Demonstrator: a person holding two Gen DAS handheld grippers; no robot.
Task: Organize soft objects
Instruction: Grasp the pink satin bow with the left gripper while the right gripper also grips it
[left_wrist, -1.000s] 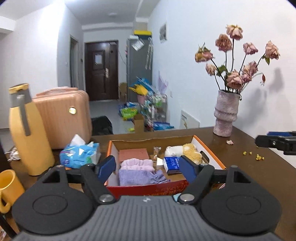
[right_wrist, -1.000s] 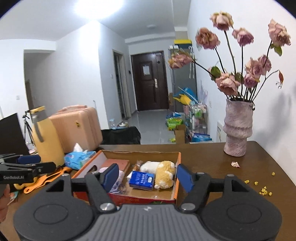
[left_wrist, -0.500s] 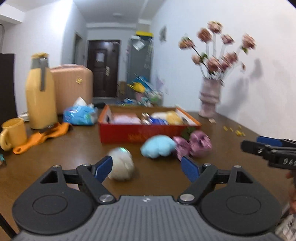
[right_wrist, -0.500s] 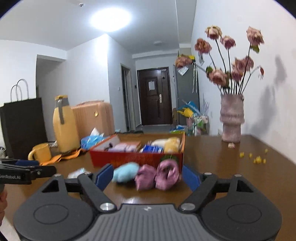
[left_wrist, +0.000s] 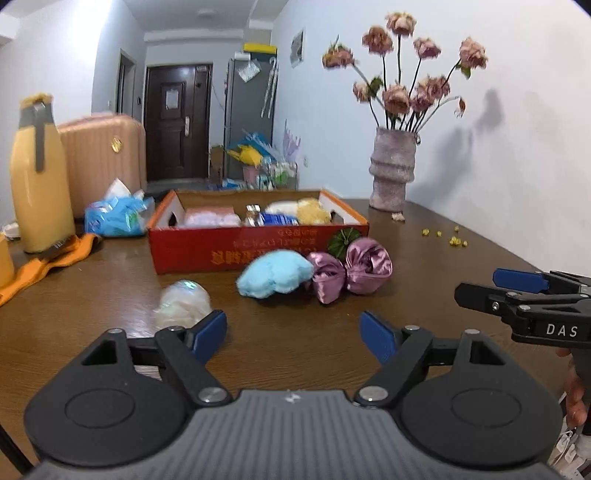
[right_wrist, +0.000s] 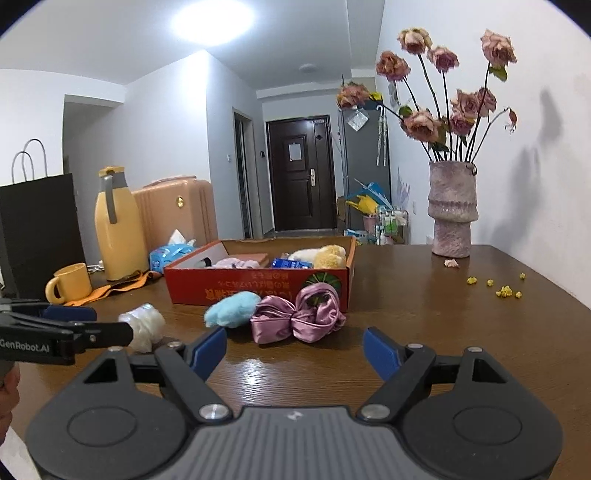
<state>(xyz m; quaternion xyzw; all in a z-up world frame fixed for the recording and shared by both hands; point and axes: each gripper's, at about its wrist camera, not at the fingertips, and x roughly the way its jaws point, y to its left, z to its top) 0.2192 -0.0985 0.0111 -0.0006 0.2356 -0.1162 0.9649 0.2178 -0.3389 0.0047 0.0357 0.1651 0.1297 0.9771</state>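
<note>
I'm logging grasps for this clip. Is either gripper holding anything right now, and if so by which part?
Nothing is held. The left gripper and right gripper both have open, empty jaws above the table.

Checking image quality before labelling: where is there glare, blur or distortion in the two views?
Right wrist view: ceiling light blown out, sheen on table, walls bowed by fisheye. Left wrist view: yellow jug and white fluffy ball soft; dark corners from the lens.
</note>
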